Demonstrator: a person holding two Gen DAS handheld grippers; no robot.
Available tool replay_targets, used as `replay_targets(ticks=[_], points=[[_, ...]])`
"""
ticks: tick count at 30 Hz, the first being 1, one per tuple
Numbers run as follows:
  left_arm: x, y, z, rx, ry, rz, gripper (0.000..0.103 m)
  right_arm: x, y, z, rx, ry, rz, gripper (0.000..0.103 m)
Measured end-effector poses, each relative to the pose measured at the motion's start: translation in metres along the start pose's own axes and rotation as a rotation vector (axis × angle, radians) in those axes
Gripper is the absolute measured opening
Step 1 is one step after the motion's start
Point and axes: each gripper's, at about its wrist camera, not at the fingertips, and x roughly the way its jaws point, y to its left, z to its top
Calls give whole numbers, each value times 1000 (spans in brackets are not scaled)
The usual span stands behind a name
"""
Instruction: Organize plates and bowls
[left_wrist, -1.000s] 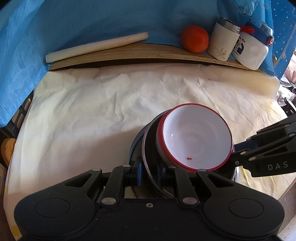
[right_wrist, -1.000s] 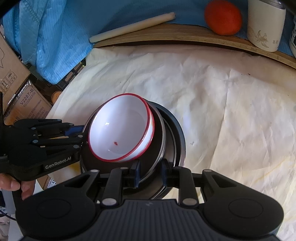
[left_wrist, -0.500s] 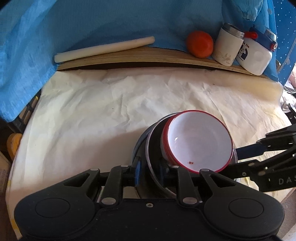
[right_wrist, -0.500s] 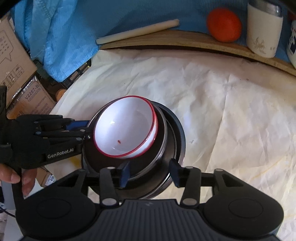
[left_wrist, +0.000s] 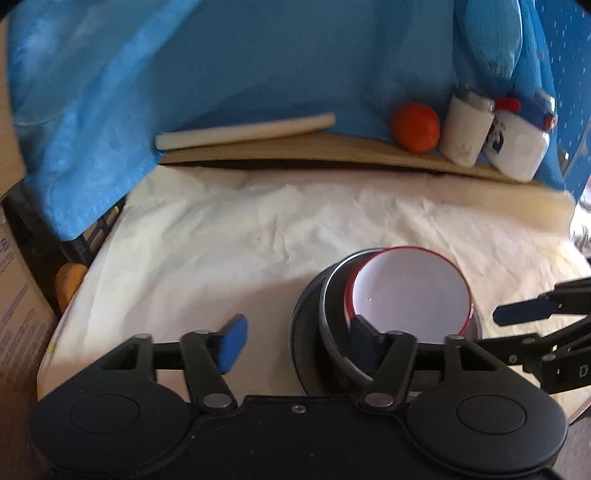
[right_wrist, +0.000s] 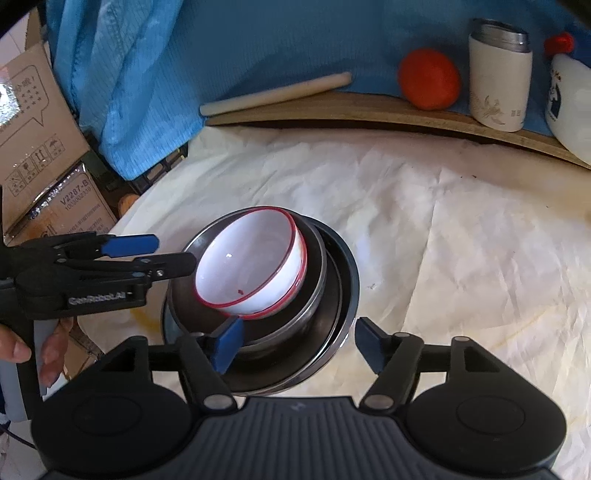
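Both grippers have let go and their jaws are opening, left gripper (left_wrist: 295, 343) and right gripper (right_wrist: 301, 343) empty, leaving the red-rimmed bowl (right_wrist: 251, 264) nested in the dark plates (right_wrist: 332, 347) low on the worktop (right_wrist: 443, 229), so stacking looks finished.

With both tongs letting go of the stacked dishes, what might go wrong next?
1. The red-rimmed white bowl sits tilted and off-centre in the dark bowls, so it may slide or rock.
2. The opening left tongs have one finger over the stack's rim; pulling away might catch it.
3. The opening right tongs straddle the stack's near edge; retreat could nudge it.
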Motion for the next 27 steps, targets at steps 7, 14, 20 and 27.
replay_targets(ticks=[7, 14, 20, 27], points=[[-26, -2, -20, -12, -115, 45, 83, -11, 6, -23, -20, -86, 6, 81], [-50, -8, -45, -37, -225, 60, 92, -31, 12, -50, -24, -209, 16, 89], [-64, -13, -68, -63, -288, 73, 100, -48, 13, -74, -19, -304, 2, 96], [-77, -21, -96, -87, -336, 89, 102, -61, 15, -101, -21, -396, -32, 101]])
